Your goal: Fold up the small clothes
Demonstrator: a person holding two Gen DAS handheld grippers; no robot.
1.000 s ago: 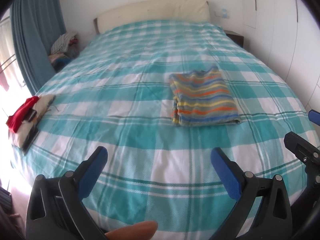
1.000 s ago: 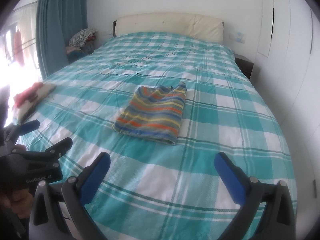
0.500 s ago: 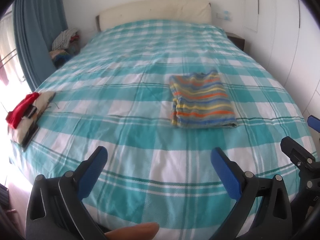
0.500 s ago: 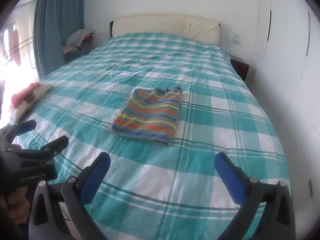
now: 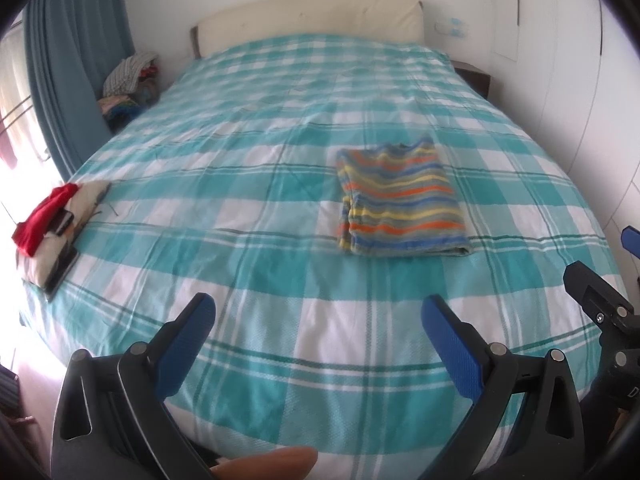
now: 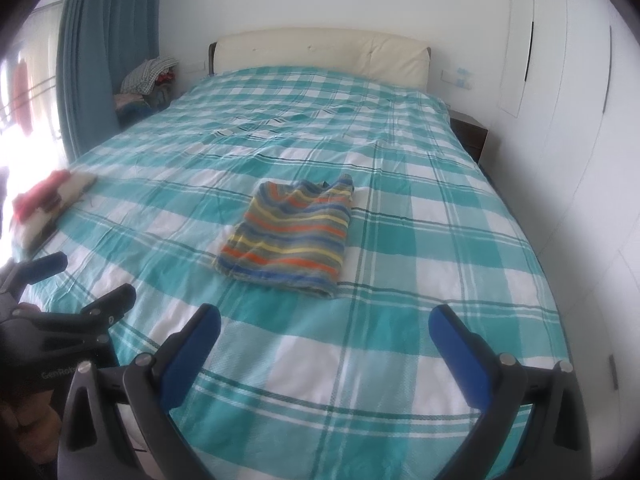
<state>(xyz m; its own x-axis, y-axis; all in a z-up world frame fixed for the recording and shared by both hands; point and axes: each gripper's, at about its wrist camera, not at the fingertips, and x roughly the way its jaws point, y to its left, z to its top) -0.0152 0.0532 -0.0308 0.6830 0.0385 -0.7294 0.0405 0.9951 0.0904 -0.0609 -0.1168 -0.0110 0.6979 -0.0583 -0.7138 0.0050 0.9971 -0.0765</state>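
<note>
Plaid bed [image 5: 280,264], folded striped garment [image 5: 400,208], clothes pile [image 5: 52,220]

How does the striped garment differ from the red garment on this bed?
The striped garment is multicoloured and lies folded flat near the bed's middle; the red garment is plain red and sits bunched on a small pile at the bed's left edge. The striped one lies alone. Both rest on the checked bedspread, untouched by either gripper.

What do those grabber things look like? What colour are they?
Each one is a black plastic claw with two long fingers and round silver bolts. The left gripper and right gripper both have bright blue bumpy pads inside the fingers. Pale lettering starting "GenRob" is printed on the left one's body.
</note>
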